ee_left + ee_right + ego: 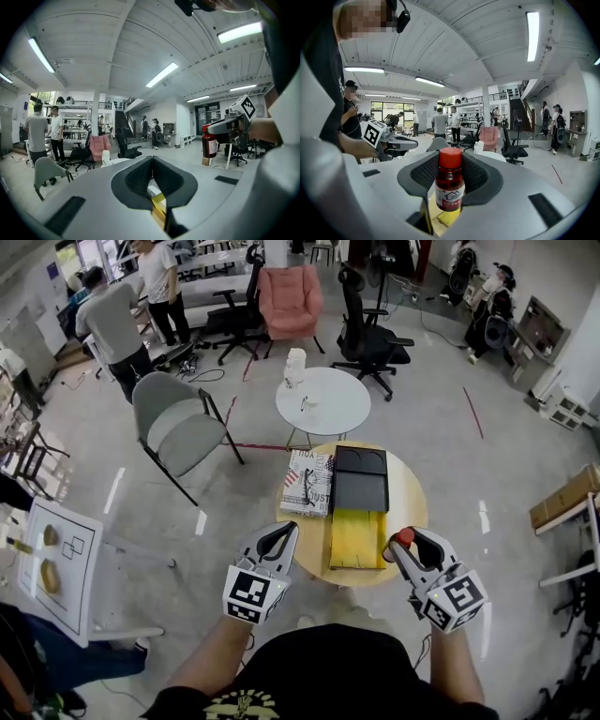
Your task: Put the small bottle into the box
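The small bottle (403, 537) has a red cap and dark red contents; my right gripper (405, 553) is shut on it above the near right edge of the round wooden table (408, 498). In the right gripper view the bottle (450, 185) stands upright between the jaws of my right gripper (450, 164). The box (357, 540) lies open on the table with a yellow inside and a black lid (361, 479) folded back. My left gripper (279, 540) hovers at the table's near left edge, left of the box. In its own view the left gripper (152, 160) is shut and empty, and the bottle (209, 140) shows at the right.
A printed booklet (307, 482) lies on the table left of the black lid. Beyond stand a white round table (323, 401), a grey chair (178, 423), a pink armchair (291, 296) and a black office chair (370, 334). People stand at the far left.
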